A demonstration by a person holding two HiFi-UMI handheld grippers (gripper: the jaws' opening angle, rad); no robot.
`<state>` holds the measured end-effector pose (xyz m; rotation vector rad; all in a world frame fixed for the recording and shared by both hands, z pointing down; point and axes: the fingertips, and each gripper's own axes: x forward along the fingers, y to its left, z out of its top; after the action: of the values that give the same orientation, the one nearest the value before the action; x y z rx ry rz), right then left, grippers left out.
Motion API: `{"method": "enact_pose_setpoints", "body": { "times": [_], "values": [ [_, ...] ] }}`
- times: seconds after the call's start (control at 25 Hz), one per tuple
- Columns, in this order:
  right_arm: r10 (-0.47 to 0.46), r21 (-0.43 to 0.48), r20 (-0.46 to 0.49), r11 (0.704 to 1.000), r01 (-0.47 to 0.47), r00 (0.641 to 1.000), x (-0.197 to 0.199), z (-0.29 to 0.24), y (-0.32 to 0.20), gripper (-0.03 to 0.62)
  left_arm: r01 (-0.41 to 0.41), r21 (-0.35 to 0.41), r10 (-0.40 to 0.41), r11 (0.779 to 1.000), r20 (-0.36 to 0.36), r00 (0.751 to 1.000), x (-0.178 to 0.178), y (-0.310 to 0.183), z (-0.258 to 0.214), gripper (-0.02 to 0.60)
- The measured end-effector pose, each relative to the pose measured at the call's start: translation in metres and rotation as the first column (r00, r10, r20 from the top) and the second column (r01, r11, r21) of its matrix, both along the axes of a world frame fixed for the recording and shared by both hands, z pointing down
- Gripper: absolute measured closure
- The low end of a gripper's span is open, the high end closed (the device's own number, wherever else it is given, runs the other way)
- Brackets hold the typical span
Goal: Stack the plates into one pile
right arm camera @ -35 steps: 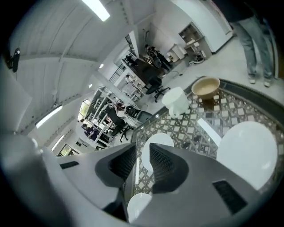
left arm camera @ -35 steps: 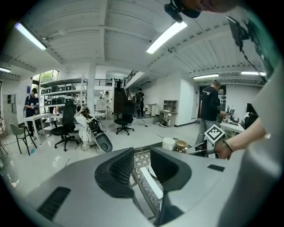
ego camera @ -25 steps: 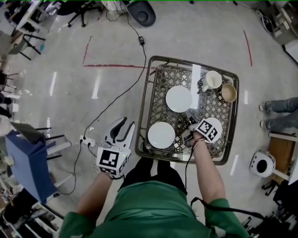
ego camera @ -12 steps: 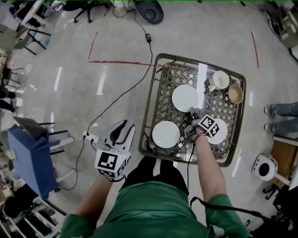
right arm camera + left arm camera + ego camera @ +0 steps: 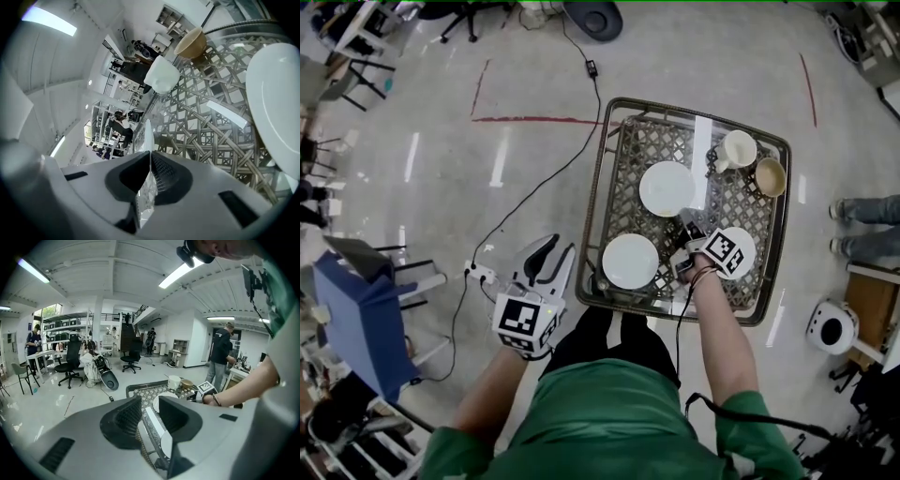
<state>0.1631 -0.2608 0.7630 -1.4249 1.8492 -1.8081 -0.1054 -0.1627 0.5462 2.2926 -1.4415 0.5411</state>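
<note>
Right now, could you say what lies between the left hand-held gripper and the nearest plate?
Only floor, the table's rim and bare wicker, in the head view.

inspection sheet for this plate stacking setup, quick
surface: woven lattice table, metal rim
job's things: three white plates, unstacked: far plate, near plate, right plate
clutter: white mug, tan cup, far right corner
grippers: right gripper jaws just closed, shut on far plate's rim; left gripper open, empty, off the table
cables: black cable across floor to power strip
surroundings: red floor tape, office chair, person's legs at right
</note>
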Motion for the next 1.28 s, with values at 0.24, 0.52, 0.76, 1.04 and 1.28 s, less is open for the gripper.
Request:
{"method": "enact_pose_setpoints", "body": {
  "times": [0.24, 0.52, 0.76, 1.04, 1.28],
  "values": [
    [-0.040, 0.062, 0.023, 0.997, 0.038, 0.999, -0.001, -0.027, 0.011, 0.562, -0.024, 0.013, 0.024, 1.000, -0.004, 1.000, 0.011, 0.004, -0.003, 0.456],
    [-0.098, 0.073, 0.051, 0.993, 0.094, 0.994, -0.015, -0.046, 0.046, 0.562, -0.034, 0.020, 0.034, 0.999, -0.026, 0.999, 0.020, 0.012, -0.005, 0.456],
    [-0.168, 0.053, 0.069, 0.985, 0.164, 0.983, -0.030, -0.044, 0.088, 0.562, -0.043, 0.014, 0.043, 0.999, -0.038, 0.998, 0.025, 0.028, -0.004, 0.456],
    [-0.207, 0.032, 0.117, 0.978, 0.204, 0.971, -0.046, -0.037, 0.137, 0.562, -0.047, -0.016, 0.046, 0.999, -0.040, 0.998, 0.024, 0.048, 0.002, 0.456],
    [-0.233, -0.087, 0.069, 0.967, 0.239, 0.970, -0.048, -0.002, 0.175, 0.562, -0.054, -0.034, 0.053, 0.998, -0.033, 0.998, 0.029, 0.065, 0.009, 0.456]
  ]
}}
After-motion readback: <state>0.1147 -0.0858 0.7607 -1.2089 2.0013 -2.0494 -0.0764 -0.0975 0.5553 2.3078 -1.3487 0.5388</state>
